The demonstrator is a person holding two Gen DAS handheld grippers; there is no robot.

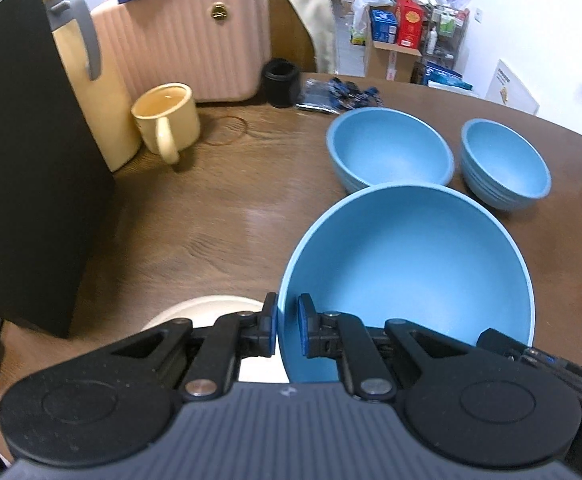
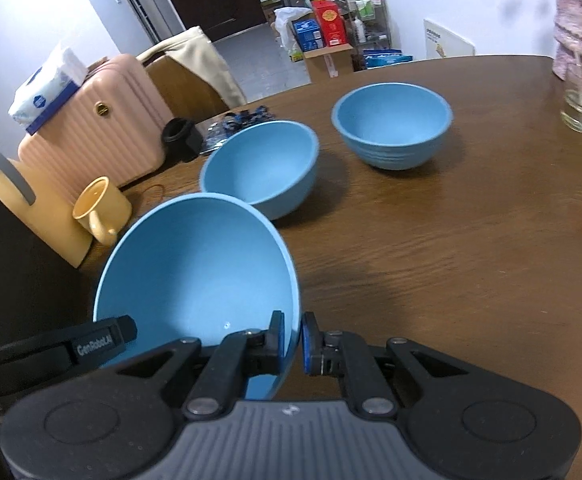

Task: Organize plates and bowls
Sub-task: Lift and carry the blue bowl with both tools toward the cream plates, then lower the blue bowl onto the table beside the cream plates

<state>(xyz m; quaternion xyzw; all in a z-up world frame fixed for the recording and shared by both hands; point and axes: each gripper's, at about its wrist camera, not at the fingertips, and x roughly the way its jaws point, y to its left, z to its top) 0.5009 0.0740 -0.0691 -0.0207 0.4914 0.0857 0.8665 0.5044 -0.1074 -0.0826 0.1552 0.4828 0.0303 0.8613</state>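
A: State of the tongs?
B: Left gripper (image 1: 287, 326) and right gripper (image 2: 293, 340), both angled downward, clamp opposite rims of the large matte blue bowl (image 1: 411, 264).
A: Bowl position?
B: Above the brown wooden desk (image 1: 211, 216), near its front edge.

Both wrist cameras look steeply down, close over the table (image 1: 211, 208) (sharing three blue bowls).

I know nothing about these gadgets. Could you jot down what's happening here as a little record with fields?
Held item: large blue bowl
Left gripper: fingers clamped on the bowl's left rim
Right gripper: fingers clamped on its right rim
Bowls resting on table: medium blue bowl, small blue bowl
Surface: brown wooden table
Nearby: yellow mug, cream plate
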